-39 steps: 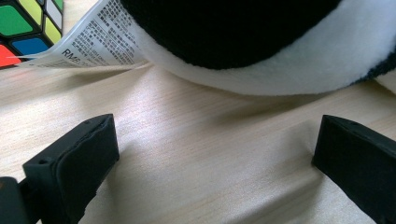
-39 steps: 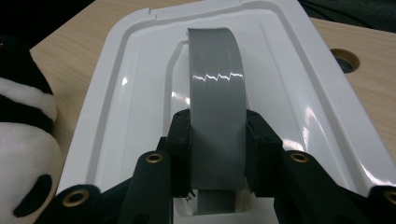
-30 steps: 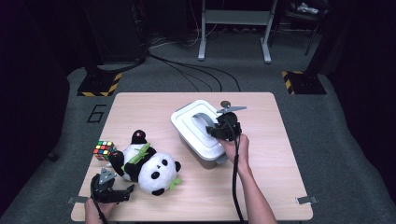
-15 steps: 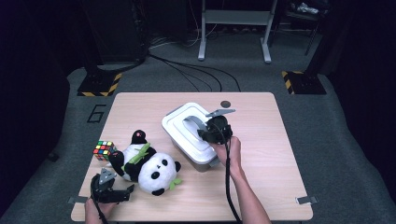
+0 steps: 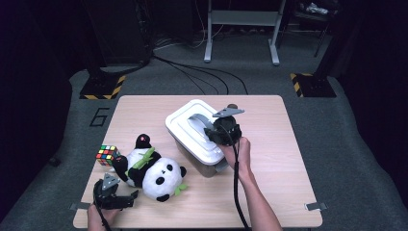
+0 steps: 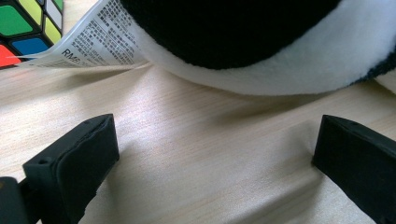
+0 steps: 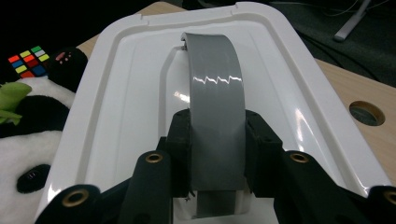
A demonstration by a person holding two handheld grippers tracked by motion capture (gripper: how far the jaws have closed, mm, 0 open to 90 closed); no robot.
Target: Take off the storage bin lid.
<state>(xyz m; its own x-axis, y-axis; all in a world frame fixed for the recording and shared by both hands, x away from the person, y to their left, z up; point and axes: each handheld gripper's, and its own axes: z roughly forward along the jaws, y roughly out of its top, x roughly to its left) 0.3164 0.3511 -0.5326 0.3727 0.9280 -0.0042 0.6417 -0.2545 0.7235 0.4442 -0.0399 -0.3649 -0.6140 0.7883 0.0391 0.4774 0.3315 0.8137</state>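
A white box lid (image 5: 188, 131) with a grey strap handle (image 5: 199, 120) sits tilted over a clear storage box (image 5: 211, 168) at the table's middle. My right gripper (image 5: 217, 132) is shut on that handle (image 7: 217, 93), one pad on each side of the strap, with the lid (image 7: 116, 93) spreading out below my right gripper (image 7: 218, 149). A plush panda (image 5: 154, 168) lies on its back at the front left. My left gripper (image 5: 126, 199) rests on the table just in front of it, open. In the left gripper view its jaws (image 6: 215, 154) frame bare wood below the panda (image 6: 261, 46).
A colour cube (image 5: 107, 155) stands left of the panda, close to the table's left edge. The panda's printed tag (image 6: 102, 42) hangs toward the cube (image 6: 23, 23). A round cable hole (image 7: 366, 113) lies in the tabletop beyond the lid. Bare wood lies right of the box.
My right gripper has carried the lid up and to the left, so the lid now sits askew over the box. The left gripper and the panda have stayed put.
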